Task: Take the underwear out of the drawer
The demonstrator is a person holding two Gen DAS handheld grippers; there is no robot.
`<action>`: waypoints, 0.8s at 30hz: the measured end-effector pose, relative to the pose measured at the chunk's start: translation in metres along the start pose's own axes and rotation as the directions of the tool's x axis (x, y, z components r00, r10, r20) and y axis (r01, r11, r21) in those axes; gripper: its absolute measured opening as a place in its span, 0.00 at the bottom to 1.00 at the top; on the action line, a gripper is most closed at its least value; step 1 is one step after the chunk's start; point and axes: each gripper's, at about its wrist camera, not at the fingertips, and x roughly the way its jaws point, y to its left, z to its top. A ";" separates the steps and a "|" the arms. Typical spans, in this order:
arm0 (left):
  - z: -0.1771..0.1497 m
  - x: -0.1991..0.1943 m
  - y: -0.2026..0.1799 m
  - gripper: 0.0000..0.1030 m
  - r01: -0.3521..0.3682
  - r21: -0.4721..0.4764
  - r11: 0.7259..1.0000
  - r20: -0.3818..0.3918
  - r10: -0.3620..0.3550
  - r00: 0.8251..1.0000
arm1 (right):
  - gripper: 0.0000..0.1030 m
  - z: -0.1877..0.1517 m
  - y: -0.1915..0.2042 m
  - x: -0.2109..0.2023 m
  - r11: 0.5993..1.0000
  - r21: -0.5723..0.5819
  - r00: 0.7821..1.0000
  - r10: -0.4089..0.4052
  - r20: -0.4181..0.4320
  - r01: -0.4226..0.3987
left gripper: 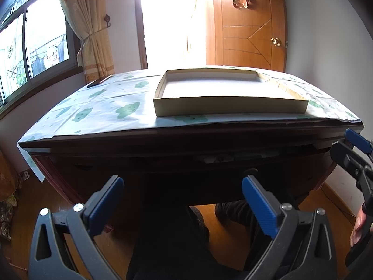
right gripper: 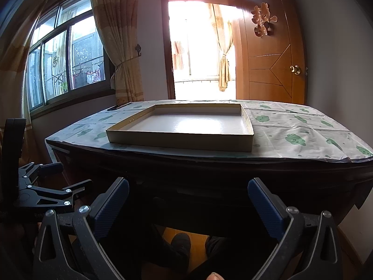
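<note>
Task not begun: drawer (left gripper: 223,157) below the tray (left gripper: 230,107) barely ajar, both grippers, left (left gripper: 183,204) and right (right gripper: 187,206), spread apart, holding nothing.

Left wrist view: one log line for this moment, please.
left gripper: open, empty | right gripper: open, empty | drawer: slightly ajar | shallow box: empty on table

Tray (right gripper: 181,142) on table (right gripper: 303,126), drawer (left gripper: 216,157) below front edge.
</note>
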 end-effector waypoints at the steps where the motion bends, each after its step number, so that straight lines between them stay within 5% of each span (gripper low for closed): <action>1: 0.000 0.000 0.000 1.00 0.000 0.000 1.000 -0.001 0.000 1.000 | 1.00 0.000 0.000 0.000 1.000 -0.001 1.000 0.000 -0.002 0.000; 24: 0.001 0.003 -0.003 1.00 0.004 -0.003 1.000 -0.011 -0.004 1.000 | 1.00 -0.001 0.001 0.004 0.998 0.000 0.998 0.065 -0.004 -0.065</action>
